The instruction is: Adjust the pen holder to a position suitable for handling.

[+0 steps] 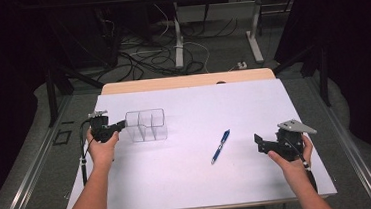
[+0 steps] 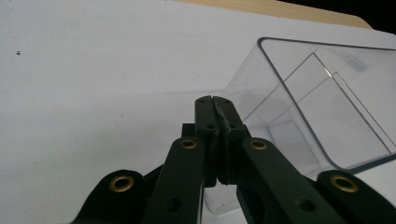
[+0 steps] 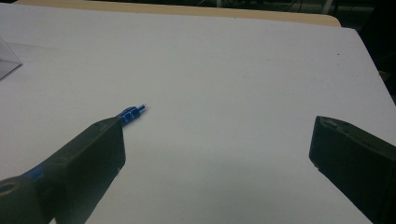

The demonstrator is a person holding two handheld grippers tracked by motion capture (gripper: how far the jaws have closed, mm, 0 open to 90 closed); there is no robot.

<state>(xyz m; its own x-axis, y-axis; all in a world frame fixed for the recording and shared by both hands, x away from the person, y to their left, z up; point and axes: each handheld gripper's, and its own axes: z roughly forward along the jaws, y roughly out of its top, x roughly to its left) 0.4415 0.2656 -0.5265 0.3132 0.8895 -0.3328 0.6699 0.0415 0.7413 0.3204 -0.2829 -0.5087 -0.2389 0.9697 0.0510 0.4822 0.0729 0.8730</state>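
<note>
Left claw [image 2: 215,100] clamped on clear organiser's [image 2: 327,102] wall, blue pen [image 1: 220,146] apart

A white sheet [image 1: 198,158] covered a pale wooden table [image 1: 186,81]. Beyond it, tangled black and white cables [image 1: 144,57] lay on grey carpet [image 1: 219,51] beside white metal desk legs [image 1: 179,45]; the surroundings were dark.

Left tongs [image 1: 123,123] at clear divided box [image 1: 147,125], blue pen [image 1: 220,146] mid-table, right tongs [image 1: 260,143] apart
</note>
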